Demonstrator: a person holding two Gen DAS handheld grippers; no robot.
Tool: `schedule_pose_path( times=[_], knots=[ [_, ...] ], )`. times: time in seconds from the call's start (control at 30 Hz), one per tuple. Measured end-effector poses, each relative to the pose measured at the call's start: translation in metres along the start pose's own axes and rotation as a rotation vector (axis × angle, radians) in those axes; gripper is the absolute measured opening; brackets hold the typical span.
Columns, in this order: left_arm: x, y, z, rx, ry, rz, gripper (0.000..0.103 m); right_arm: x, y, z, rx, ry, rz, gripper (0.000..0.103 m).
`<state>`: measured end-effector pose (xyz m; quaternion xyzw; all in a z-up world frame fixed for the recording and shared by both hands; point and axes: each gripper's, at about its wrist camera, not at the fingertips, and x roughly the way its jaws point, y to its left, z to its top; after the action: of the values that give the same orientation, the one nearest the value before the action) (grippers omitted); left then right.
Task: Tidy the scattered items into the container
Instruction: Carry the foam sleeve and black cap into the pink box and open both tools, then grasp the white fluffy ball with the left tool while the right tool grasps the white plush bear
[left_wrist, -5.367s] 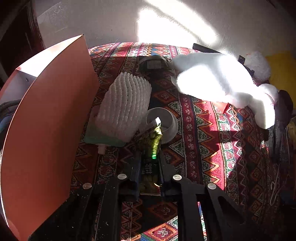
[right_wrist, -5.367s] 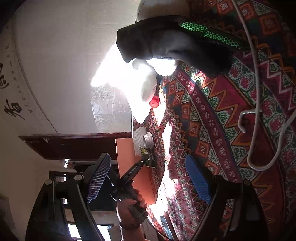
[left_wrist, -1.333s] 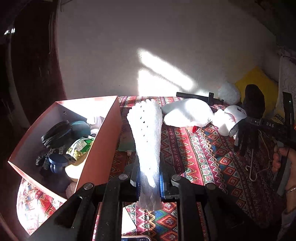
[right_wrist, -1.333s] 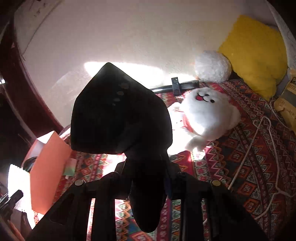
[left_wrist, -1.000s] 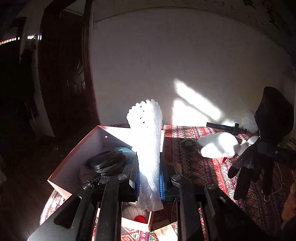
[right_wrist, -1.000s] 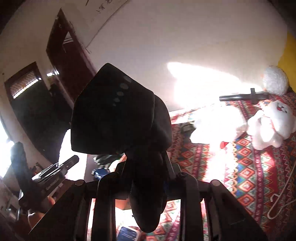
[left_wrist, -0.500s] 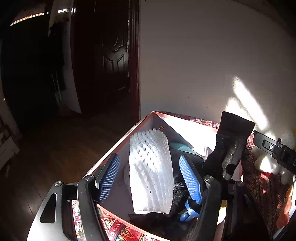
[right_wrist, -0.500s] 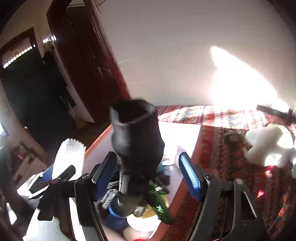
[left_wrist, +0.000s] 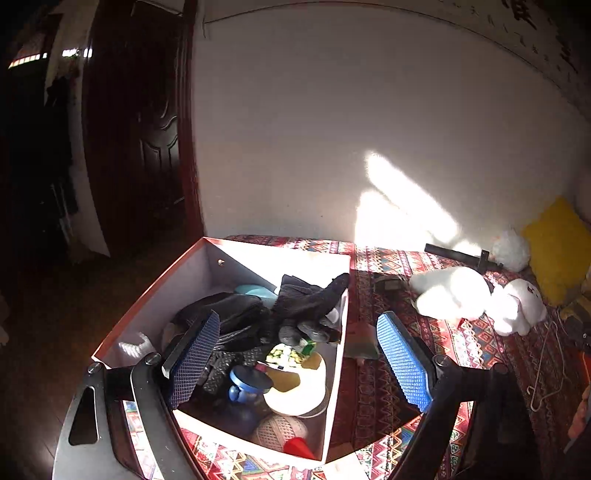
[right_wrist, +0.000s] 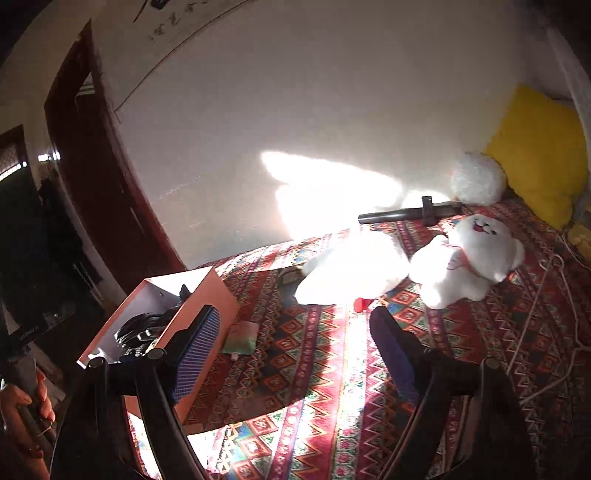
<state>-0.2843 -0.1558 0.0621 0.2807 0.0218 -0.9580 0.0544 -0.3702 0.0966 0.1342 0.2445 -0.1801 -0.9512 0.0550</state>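
The orange box (left_wrist: 155, 291) stands at the bed's left end, and shows in the right wrist view (right_wrist: 207, 306) too. Inside lie a black glove (left_wrist: 306, 306), a black pouch (left_wrist: 229, 314), a green snack packet (left_wrist: 288, 356), a blue cup (left_wrist: 245, 382) and a yarn ball (left_wrist: 280, 430). My left gripper (left_wrist: 299, 365) is open and empty above the box. My right gripper (right_wrist: 295, 362) is open and empty over the patterned cloth. A small green sachet (right_wrist: 240, 338) lies beside the box.
A white plush dog (right_wrist: 469, 254), a white fluffy heap (right_wrist: 351, 269), a black bar (right_wrist: 410, 212), a white ball (right_wrist: 476, 179) and a yellow pillow (right_wrist: 539, 155) lie at the back right. A white wire hanger (right_wrist: 554, 321) lies on the cloth at right.
Both grippers opened. The white foam net left my left gripper and the black glove left my right gripper; the glove now lies in the box. Both grippers have pulled back.
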Motion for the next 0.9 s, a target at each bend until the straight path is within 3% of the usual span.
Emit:
schedule_pose_path(
  times=[0.13, 0.23, 0.33, 0.4, 0.47, 0.6, 0.8, 0.9],
  knots=[
    [0.033, -0.103, -0.023, 0.116, 0.149, -0.147, 0.088, -0.019, -0.099, -0.004, 0.254, -0.001, -0.003, 0.088],
    [0.072, -0.178, -0.03, 0.228, 0.223, -0.17, 0.088, -0.02, -0.156, -0.012, 0.436, -0.003, 0.058, 0.089],
    [0.108, -0.254, -0.032, 0.492, 0.147, -0.046, 0.088, -0.006, -0.202, -0.019, 0.596, 0.033, 0.102, 0.089],
    [0.136, -0.298, -0.038, 0.698, 0.067, 0.07, 0.09, 0.006, -0.221, -0.015, 0.613, 0.039, 0.094, 0.089],
    [0.168, -0.334, -0.046, 0.829, 0.023, 0.133, 0.101, 0.012, -0.231, -0.01, 0.603, 0.041, 0.074, 0.089],
    [0.229, -0.391, -0.063, 1.009, -0.065, 0.252, 0.103, 0.024, -0.247, -0.003, 0.601, 0.038, 0.073, 0.089],
    [0.316, -0.426, -0.049, 1.094, -0.108, 0.463, 0.103, 0.043, -0.257, -0.008, 0.612, 0.095, 0.108, 0.091],
    [0.344, -0.424, -0.028, 1.071, -0.057, 0.494, 0.103, 0.049, -0.254, -0.008, 0.591, 0.106, 0.114, 0.092]
  ],
)
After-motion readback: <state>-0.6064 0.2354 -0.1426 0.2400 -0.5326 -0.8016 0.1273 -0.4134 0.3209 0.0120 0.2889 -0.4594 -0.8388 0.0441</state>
